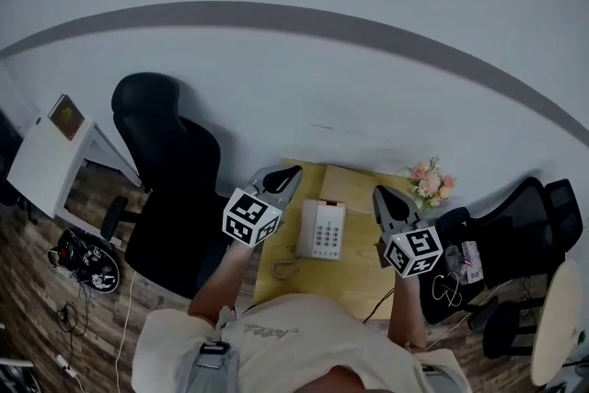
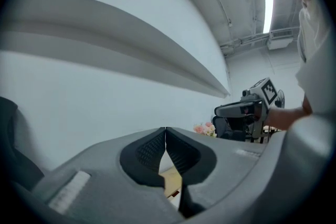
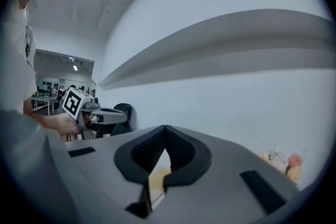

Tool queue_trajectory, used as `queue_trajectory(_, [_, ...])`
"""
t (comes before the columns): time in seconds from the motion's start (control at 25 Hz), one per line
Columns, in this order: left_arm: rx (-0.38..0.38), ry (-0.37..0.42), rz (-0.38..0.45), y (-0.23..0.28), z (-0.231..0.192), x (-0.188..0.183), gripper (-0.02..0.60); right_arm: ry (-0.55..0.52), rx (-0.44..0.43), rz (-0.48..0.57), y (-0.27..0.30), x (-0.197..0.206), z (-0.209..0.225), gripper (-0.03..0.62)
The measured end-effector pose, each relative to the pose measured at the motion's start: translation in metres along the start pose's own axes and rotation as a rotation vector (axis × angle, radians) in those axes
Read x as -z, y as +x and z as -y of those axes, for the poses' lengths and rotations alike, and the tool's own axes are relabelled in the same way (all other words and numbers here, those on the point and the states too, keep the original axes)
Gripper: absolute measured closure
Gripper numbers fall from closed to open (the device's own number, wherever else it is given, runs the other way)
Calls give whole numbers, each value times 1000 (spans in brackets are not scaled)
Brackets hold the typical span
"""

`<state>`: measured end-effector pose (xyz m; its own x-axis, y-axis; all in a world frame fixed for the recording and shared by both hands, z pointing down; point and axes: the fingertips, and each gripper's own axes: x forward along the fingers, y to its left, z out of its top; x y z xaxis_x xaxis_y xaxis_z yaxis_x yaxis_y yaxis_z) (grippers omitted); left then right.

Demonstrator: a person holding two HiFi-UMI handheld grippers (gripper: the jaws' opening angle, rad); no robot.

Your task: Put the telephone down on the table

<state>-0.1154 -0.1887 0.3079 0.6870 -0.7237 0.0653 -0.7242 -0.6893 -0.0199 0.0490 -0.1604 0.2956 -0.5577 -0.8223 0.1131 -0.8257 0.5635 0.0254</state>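
**Head view.** The white push-button telephone lies flat on the yellow wooden counter, keypad up. Its coiled cord trails toward the near edge. The left claw hangs over the counter's left edge and the right claw over its right part. The telephone lies between them, and neither claw touches it. A bunch of pink flowers stands at the far right corner, and a black office chair stands to the left of the counter.

**Left gripper view.** The left claw has its ribbed black pads pressed tip to tip with nothing between them. It faces the pale wall, and a sliver of the counter shows below the pads. The right claw appears at the right, beside the flowers.

**Right gripper view.** The right claw is likewise closed on itself and empty. The left claw shows at the left and the flowers at the lower right.

**Reading.** The telephone already rests on the counter and both claws are empty and raised, so the setting-down step appears complete. The next move probably calls only for keeping both claws clear of the telephone and its cord. Any further handling would first require a claw to open and descend beside the telephone.
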Motion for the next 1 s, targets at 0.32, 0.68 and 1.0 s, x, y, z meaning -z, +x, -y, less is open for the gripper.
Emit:
queue_trajectory(0.32, [-14, 85, 46, -4, 1, -39, 565, -69, -17, 95, 1, -46, -9, 591])
queue_trajectory(0.68, [-42, 150, 157, -13, 2, -89, 565, -133, 23, 190, -5, -82, -11, 591])
queue_trajectory(1.0, [-115, 88, 114, -30, 2, -52, 565, -74, 35, 125, -12, -41, -9, 591])
